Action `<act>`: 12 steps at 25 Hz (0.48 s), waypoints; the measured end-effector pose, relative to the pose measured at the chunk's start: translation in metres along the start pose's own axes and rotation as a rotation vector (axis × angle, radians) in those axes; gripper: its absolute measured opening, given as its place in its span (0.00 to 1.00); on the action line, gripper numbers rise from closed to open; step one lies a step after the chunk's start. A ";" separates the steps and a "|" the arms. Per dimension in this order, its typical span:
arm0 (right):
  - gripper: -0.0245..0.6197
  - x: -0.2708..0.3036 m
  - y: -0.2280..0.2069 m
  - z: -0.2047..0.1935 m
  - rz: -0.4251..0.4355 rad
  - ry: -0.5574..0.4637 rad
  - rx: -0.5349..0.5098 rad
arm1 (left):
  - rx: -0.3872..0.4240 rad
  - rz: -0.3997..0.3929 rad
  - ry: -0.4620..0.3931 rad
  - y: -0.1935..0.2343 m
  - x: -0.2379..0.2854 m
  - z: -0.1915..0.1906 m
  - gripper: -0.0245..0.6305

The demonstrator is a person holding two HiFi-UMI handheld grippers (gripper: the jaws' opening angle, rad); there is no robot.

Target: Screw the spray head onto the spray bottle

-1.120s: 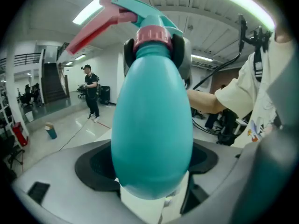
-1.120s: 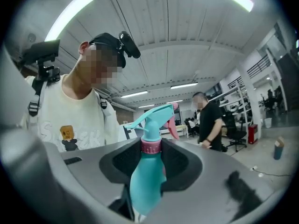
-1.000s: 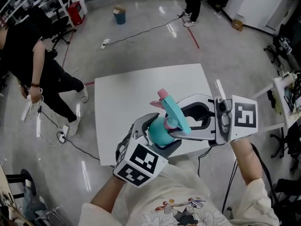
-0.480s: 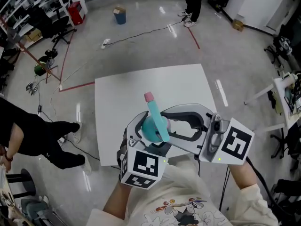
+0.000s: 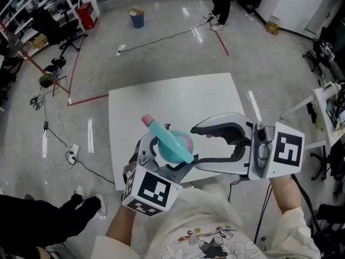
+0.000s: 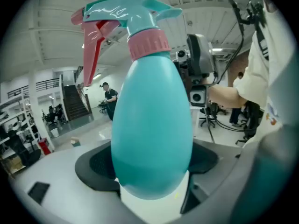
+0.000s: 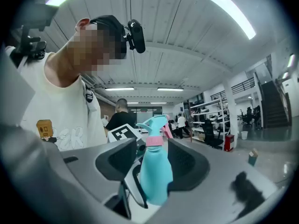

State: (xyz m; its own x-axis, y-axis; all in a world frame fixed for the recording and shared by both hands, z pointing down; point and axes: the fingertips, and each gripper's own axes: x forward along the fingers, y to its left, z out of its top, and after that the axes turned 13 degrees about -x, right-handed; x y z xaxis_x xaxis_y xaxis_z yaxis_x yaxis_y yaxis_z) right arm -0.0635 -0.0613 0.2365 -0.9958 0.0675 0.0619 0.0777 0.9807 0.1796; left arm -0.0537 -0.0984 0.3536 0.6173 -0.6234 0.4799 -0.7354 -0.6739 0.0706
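Two grippers work one teal spray bottle (image 5: 173, 149), held in the air above the near edge of the white table (image 5: 161, 99). The left gripper (image 5: 164, 158) is clamped on the bottle's lower body. The right gripper (image 5: 195, 144) is opening its jaws, which straddle the bottle without pressing on it.

Handling, as a judgement: the bottle is probably light, thin-walled plastic with a smooth, rounded and slippery surface. Grip the body near its widest part with moderate force. Turn the spray head (image 5: 164, 136) by the pink collar (image 6: 148, 43), never by the trigger (image 6: 91, 45).

The left gripper view shows the collar sitting level on the neck, which the head view hides. The right gripper view shows clear gaps between both pads and the bottle. Only the head view shows the table.
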 end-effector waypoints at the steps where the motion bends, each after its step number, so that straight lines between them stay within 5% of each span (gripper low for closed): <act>1: 0.34 0.001 0.004 0.000 0.031 0.007 -0.006 | 0.010 -0.053 0.001 -0.005 -0.002 -0.003 0.69; 5: 0.35 -0.001 0.015 0.004 0.168 0.040 0.021 | 0.095 -0.227 0.027 -0.025 -0.009 -0.010 0.69; 12: 0.35 0.009 0.021 0.009 0.462 0.087 0.150 | 0.280 -0.331 0.141 -0.034 -0.015 -0.023 0.69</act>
State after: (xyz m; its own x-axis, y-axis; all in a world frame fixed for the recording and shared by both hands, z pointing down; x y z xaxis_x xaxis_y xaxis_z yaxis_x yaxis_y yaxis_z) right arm -0.0709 -0.0385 0.2323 -0.8504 0.4926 0.1851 0.4963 0.8677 -0.0290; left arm -0.0443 -0.0571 0.3644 0.7482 -0.3089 0.5871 -0.3889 -0.9212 0.0110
